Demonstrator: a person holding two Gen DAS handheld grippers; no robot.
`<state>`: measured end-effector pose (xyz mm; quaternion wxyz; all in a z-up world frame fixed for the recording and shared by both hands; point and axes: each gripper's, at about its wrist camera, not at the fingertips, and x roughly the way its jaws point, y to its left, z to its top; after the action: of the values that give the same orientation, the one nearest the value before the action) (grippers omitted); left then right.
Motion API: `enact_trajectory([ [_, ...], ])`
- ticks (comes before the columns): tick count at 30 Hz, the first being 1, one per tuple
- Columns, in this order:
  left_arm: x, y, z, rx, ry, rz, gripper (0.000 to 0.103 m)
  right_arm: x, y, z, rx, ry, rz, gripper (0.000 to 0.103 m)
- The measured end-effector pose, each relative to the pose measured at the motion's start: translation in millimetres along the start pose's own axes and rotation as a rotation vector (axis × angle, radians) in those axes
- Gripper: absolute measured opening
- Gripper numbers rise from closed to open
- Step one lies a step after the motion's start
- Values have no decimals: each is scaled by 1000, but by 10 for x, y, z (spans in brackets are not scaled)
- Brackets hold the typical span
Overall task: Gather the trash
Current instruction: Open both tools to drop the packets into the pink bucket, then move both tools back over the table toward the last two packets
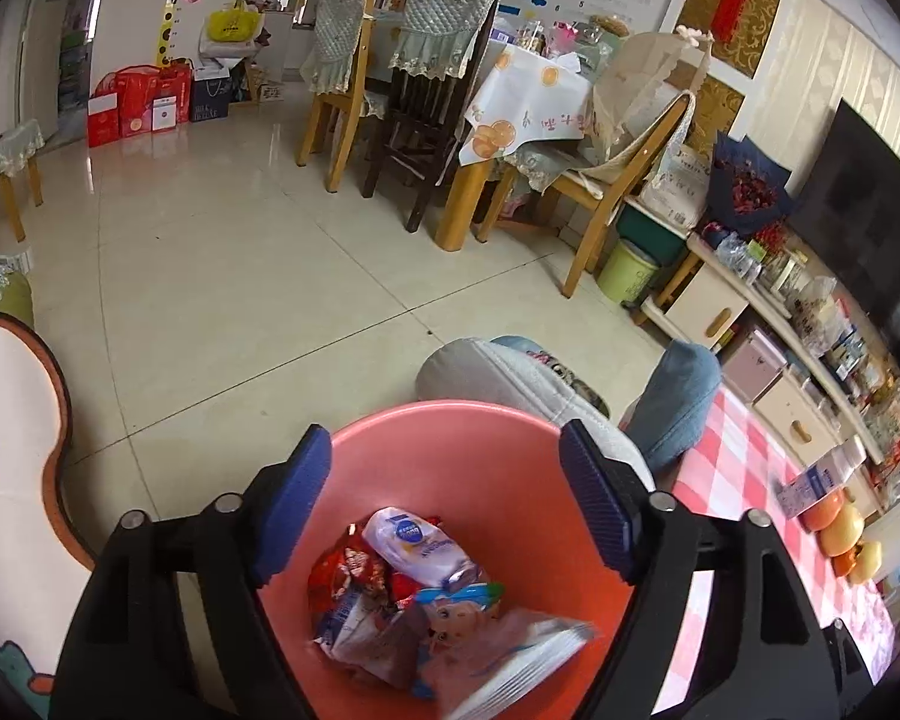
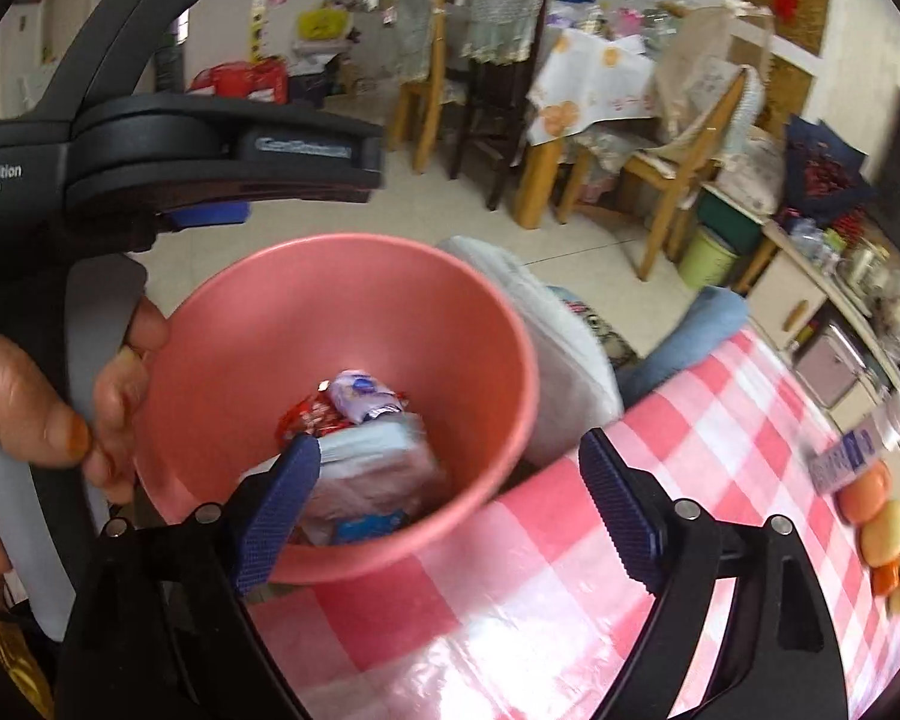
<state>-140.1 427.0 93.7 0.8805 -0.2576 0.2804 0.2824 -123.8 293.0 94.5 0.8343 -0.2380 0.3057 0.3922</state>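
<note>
"acquisition system" print on left gripper [image 2: 210,216]

Pinks, reds and dark blue around a salmon-pink bin

The bin [image 1: 480,468] is salmon pink inside and out; the wrappers [image 1: 414,600] in it are red, pale lilac with a blue round mark, white and light blue, one with what may be a cartoon face, blurred. The bench cloth [image 2: 510,618] is a red, pink and white check. The left gripper [image 1: 444,510] and right gripper [image 2: 450,510] are black with ribbed dark-blue pads. The fruit [image 2: 882,528] at the cloth's edge is orange and yellowish. The floor [image 1: 240,300] is glossy cream tile with dark seams.
</note>
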Motion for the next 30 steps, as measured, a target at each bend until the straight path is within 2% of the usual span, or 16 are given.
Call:
enact_trajectory([
  [6,-33,-215,-80,94,-27,-21,85,-245,-228,-222,90,-18,-62,89],
  [13,-141,-576,-205,242,-107,-73,89,-520,-416,-524,162,-23,-100,92],
  [20,-309,-804,-328,287,-158,-218,89,-820,-618,-862,237,-53,-133,94],
  [30,-439,-1147,-502,375,-171,-284,89,-1200,-940,-1312,336,-74,-177,98],
])
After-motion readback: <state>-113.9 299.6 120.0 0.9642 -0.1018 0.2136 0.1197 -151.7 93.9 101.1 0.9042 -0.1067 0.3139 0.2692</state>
